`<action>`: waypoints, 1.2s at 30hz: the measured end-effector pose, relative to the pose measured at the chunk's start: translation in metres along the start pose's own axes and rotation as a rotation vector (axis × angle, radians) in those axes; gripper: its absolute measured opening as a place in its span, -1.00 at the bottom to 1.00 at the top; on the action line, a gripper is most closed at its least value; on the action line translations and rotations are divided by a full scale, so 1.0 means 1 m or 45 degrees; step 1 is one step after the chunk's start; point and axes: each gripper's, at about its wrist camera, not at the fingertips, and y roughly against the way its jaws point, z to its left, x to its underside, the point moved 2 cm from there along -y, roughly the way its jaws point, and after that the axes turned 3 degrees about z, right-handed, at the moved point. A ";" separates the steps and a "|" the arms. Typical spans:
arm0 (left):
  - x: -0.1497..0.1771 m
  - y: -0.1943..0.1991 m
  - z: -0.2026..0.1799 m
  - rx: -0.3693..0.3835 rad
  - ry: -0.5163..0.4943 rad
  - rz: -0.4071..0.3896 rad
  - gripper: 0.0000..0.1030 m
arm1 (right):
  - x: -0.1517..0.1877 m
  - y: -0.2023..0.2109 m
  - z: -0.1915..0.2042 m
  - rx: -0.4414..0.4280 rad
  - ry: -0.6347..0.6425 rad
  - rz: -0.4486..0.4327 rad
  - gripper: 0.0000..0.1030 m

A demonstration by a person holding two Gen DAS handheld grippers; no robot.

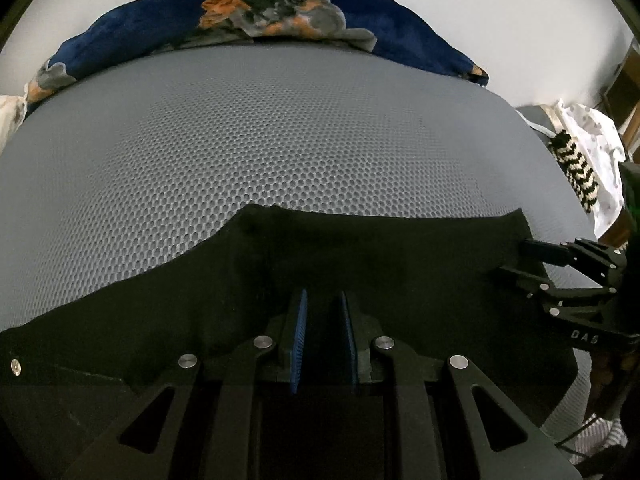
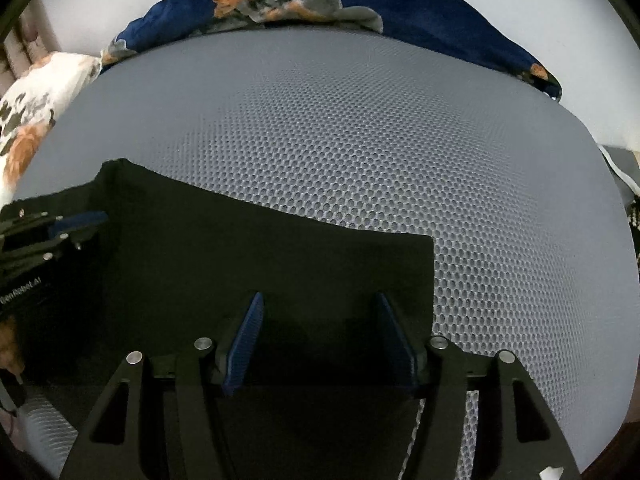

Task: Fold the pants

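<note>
Black pants (image 1: 360,256) lie flat on a grey mesh mattress (image 1: 248,132), and they also show in the right wrist view (image 2: 248,256). My left gripper (image 1: 325,300) hovers low over the pants with its blue pads a narrow gap apart; whether cloth is pinched between them is unclear. My right gripper (image 2: 320,304) is open over the pants' right edge, with nothing between its fingers. The right gripper also shows in the left wrist view (image 1: 552,256) at the cloth's right corner. The left gripper also shows at the left in the right wrist view (image 2: 76,220).
A dark blue blanket with an orange and grey print (image 1: 272,12) lies along the mattress's far edge. A floral pillow (image 2: 36,108) is at the far left. White cloth and a black-and-white knit item (image 1: 580,172) sit off the right side.
</note>
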 end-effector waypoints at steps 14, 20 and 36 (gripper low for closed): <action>0.035 0.020 -0.005 -0.018 -0.029 0.005 -0.02 | 0.011 0.010 0.009 -0.016 0.012 0.002 0.18; 0.061 0.039 -0.006 -0.026 -0.028 -0.011 -0.02 | 0.029 0.019 0.022 -0.024 0.031 0.003 0.17; 0.093 0.138 0.053 -0.103 0.156 -0.188 0.03 | 0.066 0.030 0.092 -0.182 0.126 0.040 0.19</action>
